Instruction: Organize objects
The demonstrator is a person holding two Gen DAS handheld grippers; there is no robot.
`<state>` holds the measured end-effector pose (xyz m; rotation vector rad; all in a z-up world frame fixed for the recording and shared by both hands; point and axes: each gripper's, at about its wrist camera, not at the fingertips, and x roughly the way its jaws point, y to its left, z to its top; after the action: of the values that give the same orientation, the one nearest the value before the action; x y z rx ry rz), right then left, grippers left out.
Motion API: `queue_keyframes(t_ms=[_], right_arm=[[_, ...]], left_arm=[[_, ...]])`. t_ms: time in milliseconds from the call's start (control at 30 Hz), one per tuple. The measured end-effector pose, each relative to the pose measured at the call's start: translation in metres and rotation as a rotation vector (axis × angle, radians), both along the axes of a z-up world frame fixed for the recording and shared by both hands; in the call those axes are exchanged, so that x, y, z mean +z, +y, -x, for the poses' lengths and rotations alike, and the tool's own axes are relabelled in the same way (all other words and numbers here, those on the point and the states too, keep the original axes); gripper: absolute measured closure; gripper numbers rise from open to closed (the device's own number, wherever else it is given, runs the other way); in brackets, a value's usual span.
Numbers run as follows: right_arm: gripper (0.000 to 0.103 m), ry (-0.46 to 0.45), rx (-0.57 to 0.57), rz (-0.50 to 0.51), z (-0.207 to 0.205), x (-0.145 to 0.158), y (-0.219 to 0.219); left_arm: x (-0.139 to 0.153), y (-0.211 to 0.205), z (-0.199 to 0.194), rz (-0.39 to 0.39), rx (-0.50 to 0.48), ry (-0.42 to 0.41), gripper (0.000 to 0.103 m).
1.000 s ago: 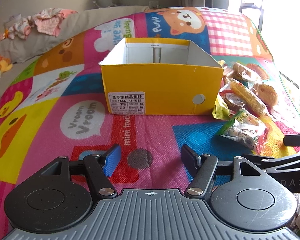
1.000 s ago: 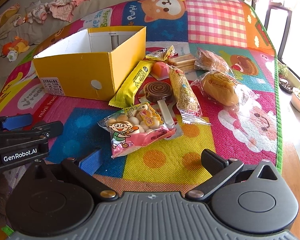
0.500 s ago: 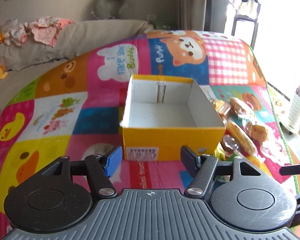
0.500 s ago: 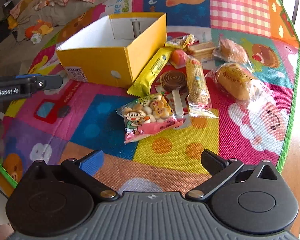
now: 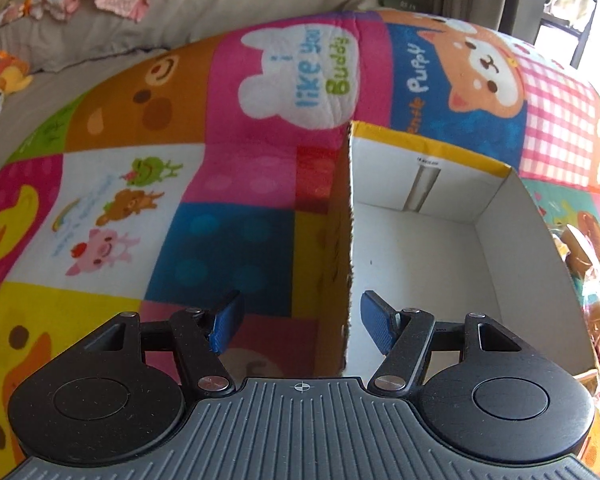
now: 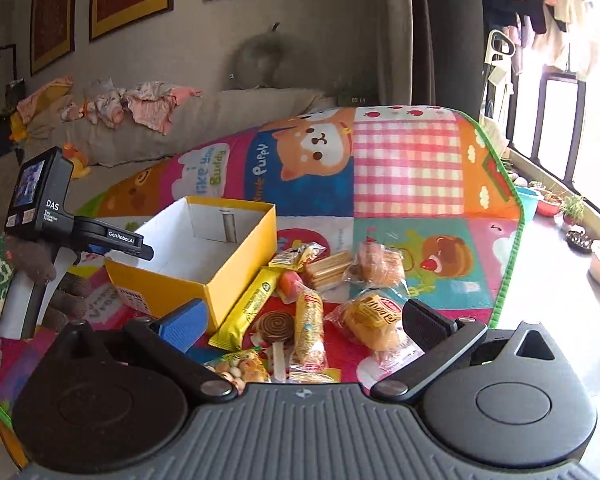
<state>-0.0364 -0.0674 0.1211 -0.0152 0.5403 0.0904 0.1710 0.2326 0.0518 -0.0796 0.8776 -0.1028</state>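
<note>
An open yellow cardboard box (image 5: 428,264) with a white, empty inside stands on the cartoon play mat (image 5: 204,148). My left gripper (image 5: 300,322) is open and straddles the box's left wall (image 5: 340,248), one finger outside and one inside. In the right wrist view the box (image 6: 216,276) sits left of several wrapped snacks: a yellow bar (image 6: 248,308), a spiral lollipop (image 6: 276,326), a long corn snack (image 6: 310,330), a bun (image 6: 374,320), wafers (image 6: 326,268). My right gripper (image 6: 300,324) is open and empty, raised above the snacks.
A grey sofa with clothes (image 6: 140,108) and toys lies behind the mat. A window sill with small plant pots (image 6: 572,216) runs along the right. A gloved hand (image 6: 28,268) holds the left gripper's body (image 6: 80,232) over the box's left wall.
My left gripper moved forward and left and now straddles the box's left wall. My right gripper rose and tilted up, so the snacks sit lower in its view. Both stayed open.
</note>
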Motion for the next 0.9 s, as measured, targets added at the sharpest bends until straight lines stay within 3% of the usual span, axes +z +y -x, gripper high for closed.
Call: queue_keyframes(t_ms=[200, 333, 400, 500, 667, 900], right_arm=[[0.0, 0.057, -0.002, 0.077, 0.005, -0.027, 0.002], [0.0, 0.095, 0.018, 0.103, 0.003, -0.047, 0.011], [0.0, 0.124, 0.039, 0.104, -0.001, -0.056, 0.018], [0.0, 0.156, 0.07, 0.095, -0.005, -0.067, 0.025], [0.0, 0.158, 0.053, 0.095, -0.011, -0.071, 0.024], [0.0, 0.111, -0.076, 0.115, -0.047, -0.062, -0.029]], left_arm=[[-0.009, 0.006, -0.001, 0.049, -0.005, 0.023, 0.037], [-0.006, 0.002, 0.0, 0.03, -0.038, 0.015, 0.08], [-0.005, -0.001, 0.002, 0.031, -0.053, 0.016, 0.088], [-0.003, -0.006, 0.01, -0.014, -0.048, 0.001, 0.091], [-0.002, -0.003, 0.025, -0.01, -0.055, 0.0, 0.092], [-0.002, -0.001, 0.031, 0.01, -0.04, -0.007, 0.092]])
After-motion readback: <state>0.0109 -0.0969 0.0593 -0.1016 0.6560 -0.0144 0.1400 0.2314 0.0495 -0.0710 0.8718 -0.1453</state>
